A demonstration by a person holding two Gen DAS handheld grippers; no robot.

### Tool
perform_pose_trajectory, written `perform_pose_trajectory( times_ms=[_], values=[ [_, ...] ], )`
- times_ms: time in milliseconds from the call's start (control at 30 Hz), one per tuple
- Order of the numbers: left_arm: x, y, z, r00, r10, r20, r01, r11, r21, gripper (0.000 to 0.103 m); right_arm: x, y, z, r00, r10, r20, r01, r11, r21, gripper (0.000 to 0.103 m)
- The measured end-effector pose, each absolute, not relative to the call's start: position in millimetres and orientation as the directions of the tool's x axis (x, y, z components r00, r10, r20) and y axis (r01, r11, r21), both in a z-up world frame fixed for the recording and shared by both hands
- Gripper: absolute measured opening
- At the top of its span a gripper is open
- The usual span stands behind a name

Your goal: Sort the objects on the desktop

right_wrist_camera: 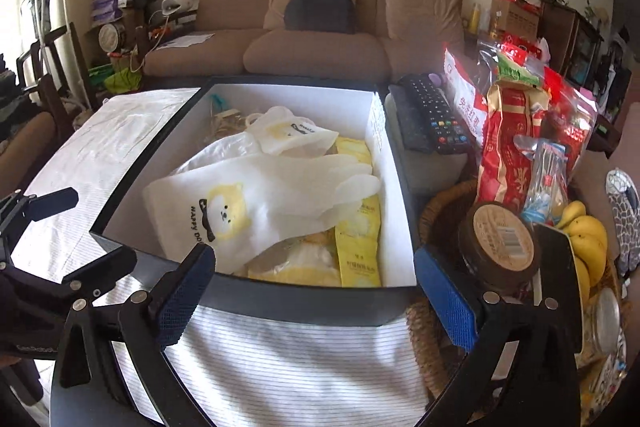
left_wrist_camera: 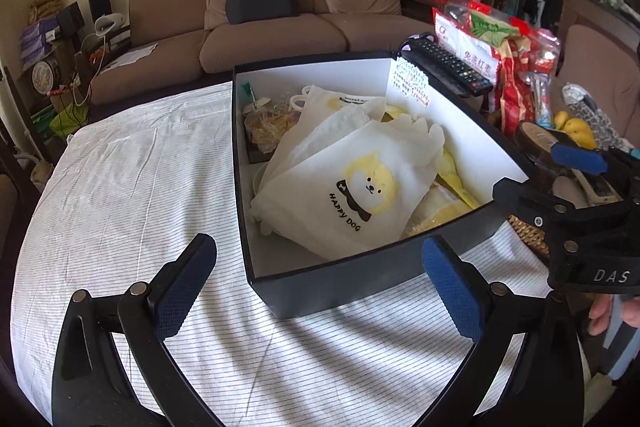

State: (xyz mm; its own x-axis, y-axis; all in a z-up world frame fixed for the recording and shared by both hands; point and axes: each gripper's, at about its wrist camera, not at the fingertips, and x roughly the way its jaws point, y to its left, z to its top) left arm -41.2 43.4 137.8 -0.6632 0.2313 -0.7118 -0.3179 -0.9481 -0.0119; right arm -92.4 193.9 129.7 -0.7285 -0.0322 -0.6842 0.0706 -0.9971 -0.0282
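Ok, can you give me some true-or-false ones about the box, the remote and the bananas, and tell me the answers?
1. The box has no lid on it. True.
2. The white glove with the dog picture lies on the striped tablecloth. False: it lies inside the box.
3. The remote control sits beyond the box's right side. True.
4. The right hand-held gripper is squeezing a banana. False: it is open and holds nothing; the bananas lie off to its right.
5. The left hand-held gripper is open with nothing between its fingers. True.
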Motion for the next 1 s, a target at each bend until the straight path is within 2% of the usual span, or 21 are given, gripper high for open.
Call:
perform_pose_trajectory(
  times_ms=[367, 667, 833, 1000],
  values=[
    [3, 34, 127, -0.646, 0.184, -0.741, -0.278, -0.961, 0.004, 0.103, -48, 190, 106, -0.714, -0.041, -0.699, 0.062, -0.998, -0.004, 0.102],
    [43, 28, 133, -0.679, 0.148, -0.719, -0.237, -0.971, 0.024, 0.103, -4, 192, 107, -0.738, -0.046, -0.674, 0.04, -0.999, 0.024, 0.103],
    [42, 22, 110, -0.709, 0.123, -0.694, -0.178, -0.984, 0.007, 0.103, -2, 199, 81, -0.742, -0.015, -0.671, 0.019, -1.0, 0.002, 0.103],
    [35, 19, 73, -0.676, 0.124, -0.726, -0.144, -0.989, -0.035, 0.103, -14, 208, 39, -0.704, -0.021, -0.71, 0.008, -1.0, 0.022, 0.103]
  ],
)
